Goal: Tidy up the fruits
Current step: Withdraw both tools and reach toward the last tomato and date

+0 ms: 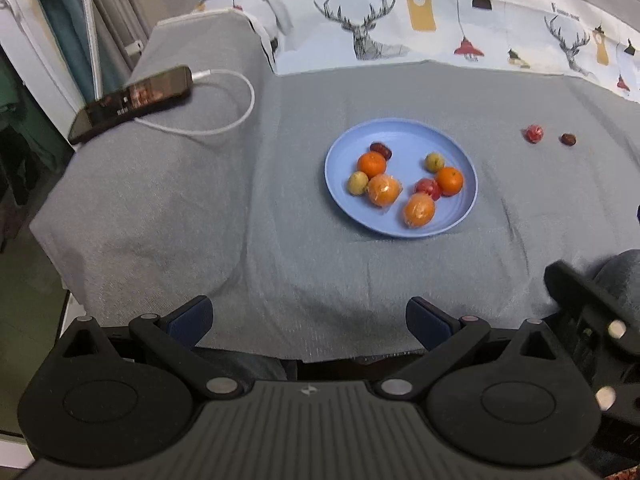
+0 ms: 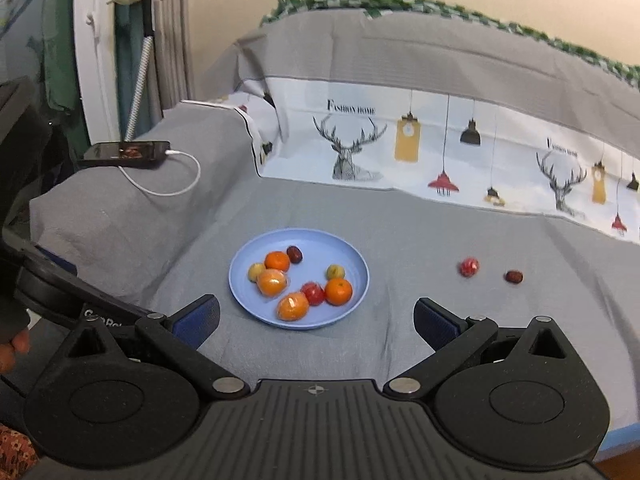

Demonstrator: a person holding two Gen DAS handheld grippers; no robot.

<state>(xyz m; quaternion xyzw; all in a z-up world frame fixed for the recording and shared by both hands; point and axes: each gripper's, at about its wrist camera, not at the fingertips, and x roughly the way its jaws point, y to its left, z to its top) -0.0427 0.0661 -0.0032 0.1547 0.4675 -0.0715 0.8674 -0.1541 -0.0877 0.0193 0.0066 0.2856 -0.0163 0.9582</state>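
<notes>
A blue plate [image 1: 348, 204] [image 2: 248, 300] lies on the grey cover and holds several fruits: oranges [image 1: 372, 163] [image 2: 338, 291], two of them in clear wrap, small yellow-green fruits, a red wrapped fruit [image 1: 427, 187] and a dark date. To the right of the plate, on the cover, lie a red wrapped fruit [image 1: 533, 133] [image 2: 469, 267] and a dark date [image 1: 568, 139] [image 2: 514, 277]. My left gripper [image 1: 309, 322] hangs open and empty near the front edge. My right gripper [image 2: 316, 320] is open and empty, short of the plate.
A black phone [image 1: 132, 100] [image 2: 126, 153] with a white cable [image 1: 224, 120] rests on the padded armrest at the left. A printed cloth with deer and lamps [image 1: 400, 28] covers the backrest. The other gripper's body [image 1: 592, 312] shows at the right edge of the left wrist view.
</notes>
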